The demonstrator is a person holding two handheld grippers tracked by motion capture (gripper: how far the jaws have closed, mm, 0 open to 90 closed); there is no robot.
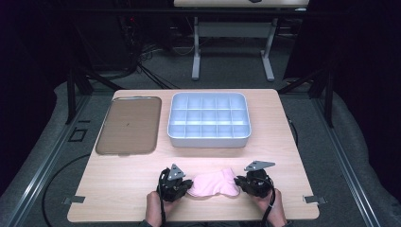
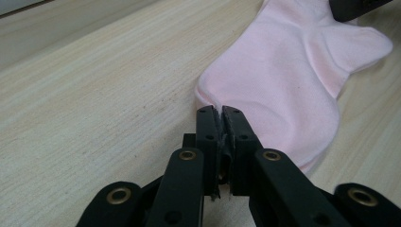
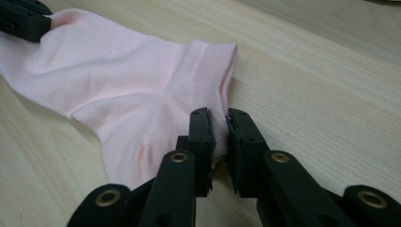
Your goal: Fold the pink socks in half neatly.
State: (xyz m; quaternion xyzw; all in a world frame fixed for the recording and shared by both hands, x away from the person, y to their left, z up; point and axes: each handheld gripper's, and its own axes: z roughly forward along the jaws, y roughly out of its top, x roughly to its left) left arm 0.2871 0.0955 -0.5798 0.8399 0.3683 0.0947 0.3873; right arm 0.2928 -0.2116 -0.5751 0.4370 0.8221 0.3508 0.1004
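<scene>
A pink sock [image 1: 213,184] lies flat on the wooden table [image 1: 118,184] near its front edge, between my two grippers. My left gripper [image 1: 189,187] is at the sock's left end. In the left gripper view its jaws [image 2: 221,112] are shut, pinching the rounded edge of the sock [image 2: 283,80]. My right gripper [image 1: 238,182] is at the sock's right end. In the right gripper view its jaws [image 3: 218,122] are closed on the cuff edge of the sock [image 3: 118,80], with fabric between the pads. Each gripper view shows the other gripper's black tip at the sock's far end.
A pale compartment box [image 1: 209,138] with several empty cells stands at the middle back of the table. A flat brown tray [image 1: 128,125] lies to its left. Bare wood runs between these and the sock. Another table's legs [image 1: 196,52] stand beyond.
</scene>
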